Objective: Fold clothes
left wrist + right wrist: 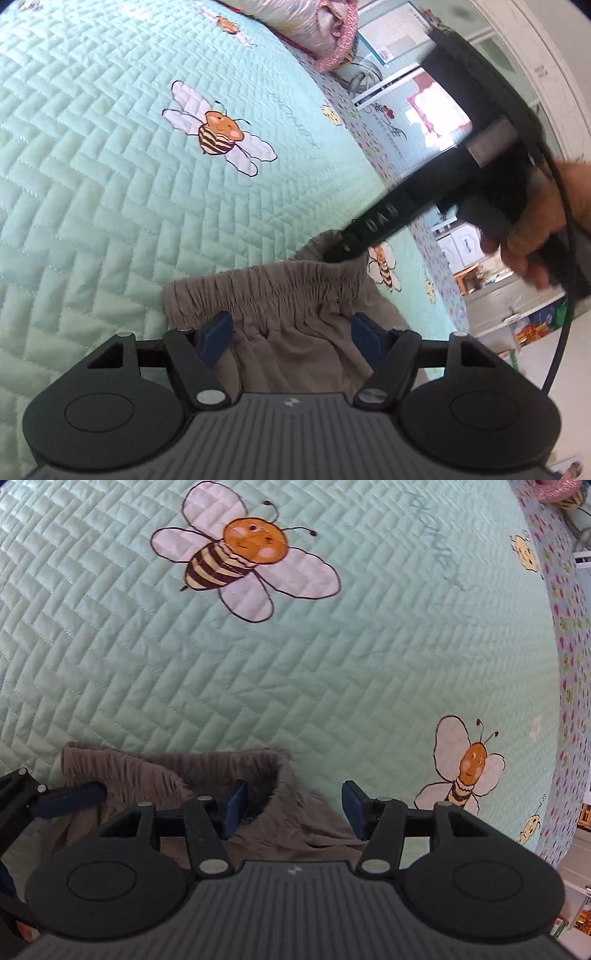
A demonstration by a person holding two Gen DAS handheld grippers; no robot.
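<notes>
1. A grey-brown garment (295, 325) with a gathered elastic waistband (266, 291) lay on a bed, near the bed's edge, on a mint-green quilted bedspread (92, 166).
2. The waistband faced the middle of the bed; one end of it was folded over, with the opening gaping in the right wrist view (258, 775).
3. The left gripper (291, 328) hovered over the waistband, its blue pads standing apart on either side of the cloth and pressing on nothing: released.
4. The right gripper (293, 808) was above the folded end of the waistband, jaws parted and clamping nothing; whether a pad brushed the cloth I cannot tell.
5. In the left wrist view the right gripper's dark body (461, 177) reached down to the waistband's far end, held by a hand (535, 229).
6. The bedspread bore printed bees (236, 554), with a flowered border (569, 664) along its edge.
7. A pink bundle of bedding (321, 29) sat at the far end.
</notes>
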